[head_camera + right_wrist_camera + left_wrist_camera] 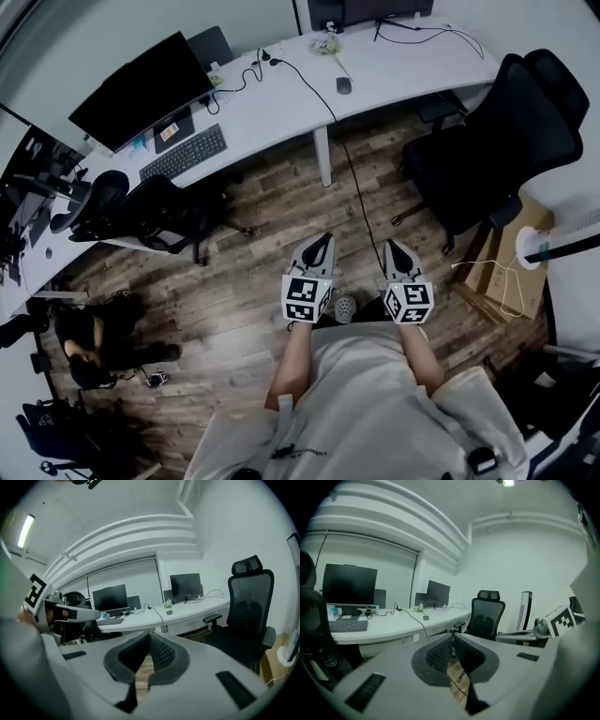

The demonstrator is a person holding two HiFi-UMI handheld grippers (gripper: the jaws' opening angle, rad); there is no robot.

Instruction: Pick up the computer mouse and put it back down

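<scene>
The small dark computer mouse point(344, 85) lies on the long white desk point(281, 103), far ahead of both grippers. It shows as a tiny dark spot in the left gripper view, mouse point(425, 618), and in the right gripper view, mouse point(169, 612). My left gripper point(324, 240) and right gripper point(390, 246) hang side by side over the wooden floor, close to the person's body. Both are shut with nothing between the jaws, left gripper point(453, 637), right gripper point(149, 635).
A black monitor point(141, 89) and keyboard point(183, 153) sit on the desk's left part. One black office chair point(497, 141) stands at right, another point(141, 211) at left. A cable point(356, 187) runs from the desk down across the floor. Cardboard point(511, 272) lies at right.
</scene>
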